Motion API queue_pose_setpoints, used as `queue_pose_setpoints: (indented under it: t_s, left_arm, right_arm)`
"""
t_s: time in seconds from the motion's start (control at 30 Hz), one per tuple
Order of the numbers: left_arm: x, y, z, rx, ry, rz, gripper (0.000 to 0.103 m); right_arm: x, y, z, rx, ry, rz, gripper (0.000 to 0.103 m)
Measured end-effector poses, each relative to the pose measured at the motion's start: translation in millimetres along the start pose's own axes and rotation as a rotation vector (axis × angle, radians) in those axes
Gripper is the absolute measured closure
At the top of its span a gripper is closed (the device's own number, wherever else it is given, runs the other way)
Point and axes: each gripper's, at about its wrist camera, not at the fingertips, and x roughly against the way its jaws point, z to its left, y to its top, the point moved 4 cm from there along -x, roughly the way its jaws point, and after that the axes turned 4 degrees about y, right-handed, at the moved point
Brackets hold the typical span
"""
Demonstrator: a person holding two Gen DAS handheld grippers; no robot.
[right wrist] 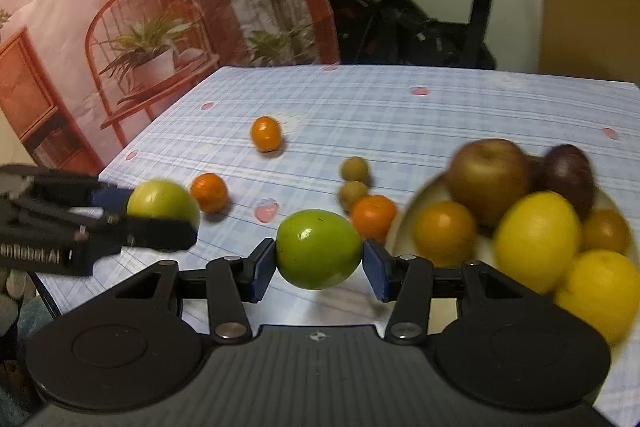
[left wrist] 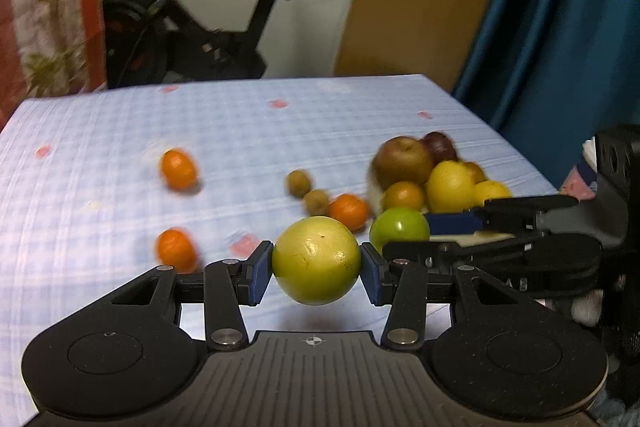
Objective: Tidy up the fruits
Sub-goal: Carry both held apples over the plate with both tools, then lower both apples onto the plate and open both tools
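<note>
My left gripper (left wrist: 316, 267) is shut on a yellow-green apple (left wrist: 316, 259), held above the blue checked tablecloth (left wrist: 120, 187). My right gripper (right wrist: 319, 259) is shut on a green apple (right wrist: 319, 254), just left of a white plate (right wrist: 404, 215) piled with fruit: a brown apple (right wrist: 488, 179), a dark plum (right wrist: 568, 175), lemons (right wrist: 536, 239) and an orange (right wrist: 444, 235). Each gripper shows in the other's view, the right one (left wrist: 452, 227) with its green apple (left wrist: 398, 229), the left one (right wrist: 120, 215) with its yellow-green apple (right wrist: 162, 203). Loose on the cloth lie three oranges (right wrist: 265, 133) (right wrist: 209, 191) (right wrist: 373, 217) and two small brown-green fruits (right wrist: 354, 169) (right wrist: 352, 193).
An exercise bike (left wrist: 192, 27) stands behind the table's far edge. A blue curtain (left wrist: 560, 7) hangs at the right, a printed backdrop (right wrist: 120, 7) at the left. The table's left edge (right wrist: 160, 119) runs close to the backdrop.
</note>
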Motion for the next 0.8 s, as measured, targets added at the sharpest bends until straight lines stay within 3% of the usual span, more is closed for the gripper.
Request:
queue_pose_setpoints:
  t_s: [0.43,0.8]
  left_arm:
    - [-59.1,16.1,-76.3,-0.088,-0.102,0.083,0.054]
    - [-93.2,18.3,-93.6,-0.144,-0.103,0.140,0.054]
  right_arm:
    - [55.0,-36.0,-54.9,-0.113,-0.122,-0.054,0.053]
    - [57.6,-47.6,-62.5,-0.090,-0.152,-0.050,0.053]
